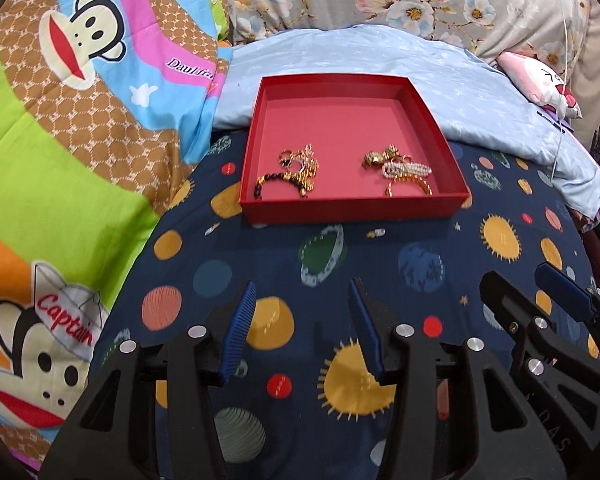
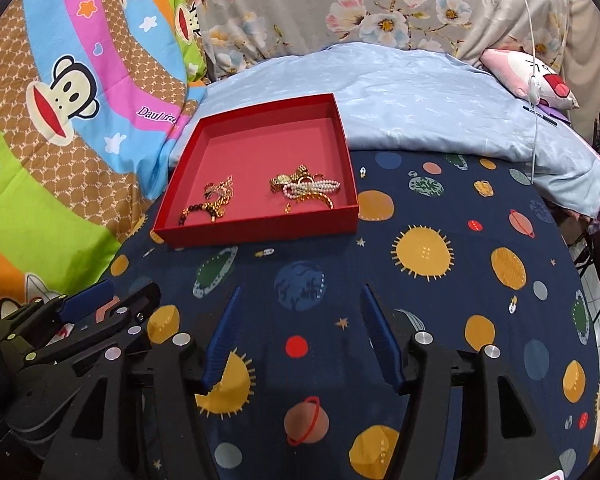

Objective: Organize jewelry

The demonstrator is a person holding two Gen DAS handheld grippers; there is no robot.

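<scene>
Both the left tongs (image 1: pixel 302 292) and right tongs (image 2: pixel 300 294) hang open and empty above the navy planet-print bed sheet (image 1: pixel 420 264), near the shallow red cardboard tray (image 1: pixel 352 210) holding two tangled piles of gold and pearl jewelry (image 1: pixel 396 170).

A planet-print sheet (image 1: pixel 340 256) carries a red tray (image 1: pixel 352 210) and blue pillow (image 1: pixel 480 92).

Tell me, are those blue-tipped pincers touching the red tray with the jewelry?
Apart. In the right wrist view, patterned bedsheet shows between the right gripper and the red tray; the left gripper is likewise short.
</scene>
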